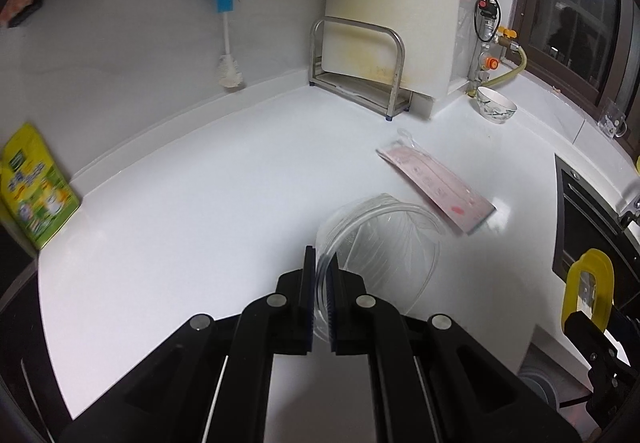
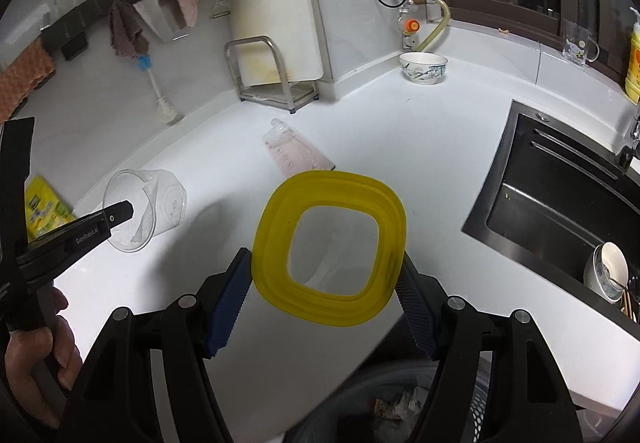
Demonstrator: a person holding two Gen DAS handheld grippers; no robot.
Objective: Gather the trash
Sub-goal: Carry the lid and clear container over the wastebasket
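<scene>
My left gripper (image 1: 321, 279) is shut on the rim of a clear plastic container (image 1: 384, 243), which lies tipped on its side on the white counter (image 1: 200, 203); it also shows in the right wrist view (image 2: 160, 203). My right gripper (image 2: 324, 291) is shut on a yellow square lid (image 2: 276, 227) with a clear middle, held above the counter; the lid also shows in the left wrist view (image 1: 588, 283). A pink flat packet (image 1: 436, 183) lies on the counter beyond the container, also in the right wrist view (image 2: 298, 155).
A dark sink (image 2: 560, 203) with dishes is at the right. A patterned bowl (image 2: 423, 68) and a metal rack (image 2: 264, 75) stand at the back. A green-yellow pouch (image 1: 36, 187) leans at the left. A bin with trash (image 2: 400, 403) shows below the counter edge.
</scene>
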